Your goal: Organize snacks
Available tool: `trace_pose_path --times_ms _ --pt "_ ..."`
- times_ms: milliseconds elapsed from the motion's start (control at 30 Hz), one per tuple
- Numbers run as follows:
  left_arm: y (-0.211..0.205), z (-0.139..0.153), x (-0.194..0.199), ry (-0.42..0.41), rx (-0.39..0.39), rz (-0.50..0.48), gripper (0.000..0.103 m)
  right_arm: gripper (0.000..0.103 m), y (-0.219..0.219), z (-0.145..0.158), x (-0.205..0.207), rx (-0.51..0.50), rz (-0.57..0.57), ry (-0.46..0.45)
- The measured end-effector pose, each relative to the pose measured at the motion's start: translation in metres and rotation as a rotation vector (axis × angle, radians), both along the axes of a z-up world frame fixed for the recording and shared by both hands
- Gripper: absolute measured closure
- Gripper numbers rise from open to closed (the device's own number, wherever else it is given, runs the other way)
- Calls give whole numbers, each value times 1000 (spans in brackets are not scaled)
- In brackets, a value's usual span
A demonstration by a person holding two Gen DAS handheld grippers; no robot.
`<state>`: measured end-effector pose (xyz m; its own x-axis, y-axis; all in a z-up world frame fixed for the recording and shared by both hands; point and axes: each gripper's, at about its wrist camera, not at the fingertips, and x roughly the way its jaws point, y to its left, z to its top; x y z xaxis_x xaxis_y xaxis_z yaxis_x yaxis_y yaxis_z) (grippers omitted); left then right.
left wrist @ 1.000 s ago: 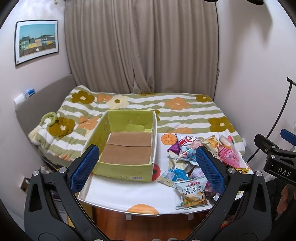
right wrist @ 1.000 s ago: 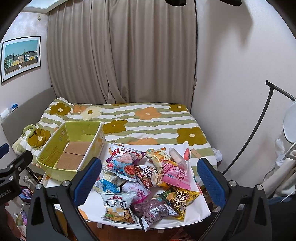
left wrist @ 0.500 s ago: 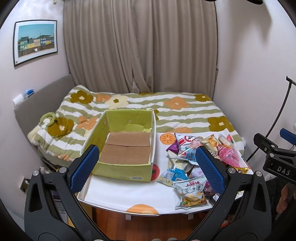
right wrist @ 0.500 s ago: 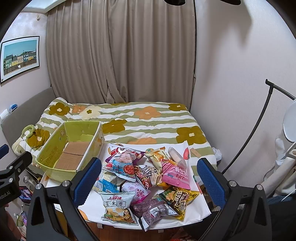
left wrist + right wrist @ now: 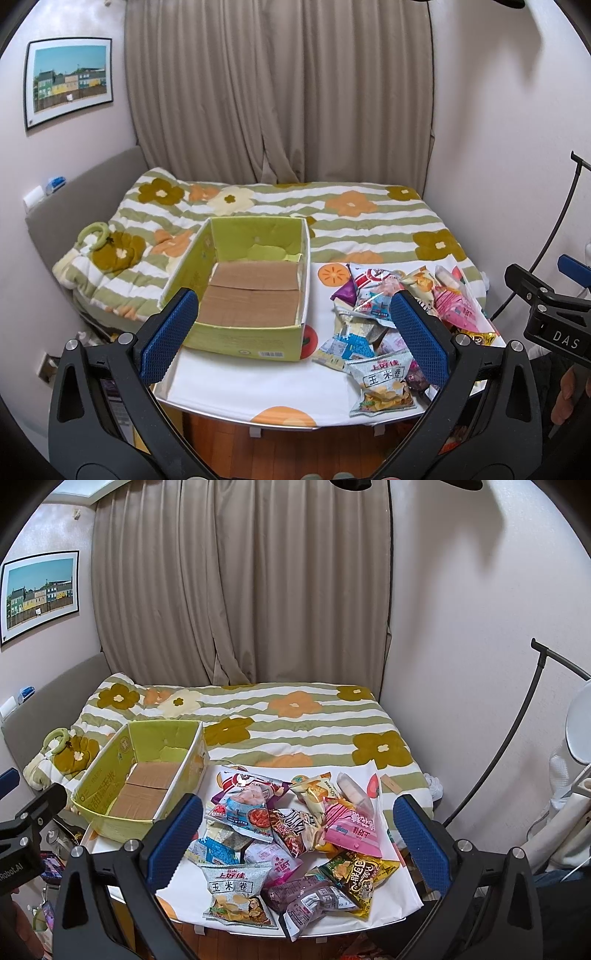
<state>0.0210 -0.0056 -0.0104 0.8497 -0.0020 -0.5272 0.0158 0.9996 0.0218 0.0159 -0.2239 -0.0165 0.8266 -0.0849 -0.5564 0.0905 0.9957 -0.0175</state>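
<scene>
A green cardboard box (image 5: pixel 243 339) (image 5: pixel 110 823) with a bare brown bottom stands on the left of a small white table (image 5: pixel 236 380) (image 5: pixel 391 901). A heap of snack bags (image 5: pixel 373 325) (image 5: pixel 295 830) covers the table's right half, with a grey corn-roll bag (image 5: pixel 384 384) (image 5: pixel 234 890) nearest the front edge, a pink bag (image 5: pixel 352 829) and a yellow-green chip bag (image 5: pixel 358 878). My left gripper (image 5: pixel 291 336) hangs open in front of the box and the heap's left side. My right gripper (image 5: pixel 299 842) is open above the heap. Neither holds anything.
The table stands against a bed with a flowered striped quilt (image 5: pixel 332 218). Curtains (image 5: pixel 280 92) hang behind. A wall (image 5: pixel 480 627) and a curved black lamp stand (image 5: pixel 517 738) close the right side. Wooden floor (image 5: pixel 295 454) shows below the table edge.
Both views have barely shifted; the grippers stay open and the box and snacks have not moved.
</scene>
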Motion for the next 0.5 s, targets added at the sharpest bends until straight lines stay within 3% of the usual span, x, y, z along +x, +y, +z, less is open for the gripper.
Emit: trace_pose_path --times_ms 500 --pt "0 1 1 2 1 1 0 0 0 0 0 0 0 0"
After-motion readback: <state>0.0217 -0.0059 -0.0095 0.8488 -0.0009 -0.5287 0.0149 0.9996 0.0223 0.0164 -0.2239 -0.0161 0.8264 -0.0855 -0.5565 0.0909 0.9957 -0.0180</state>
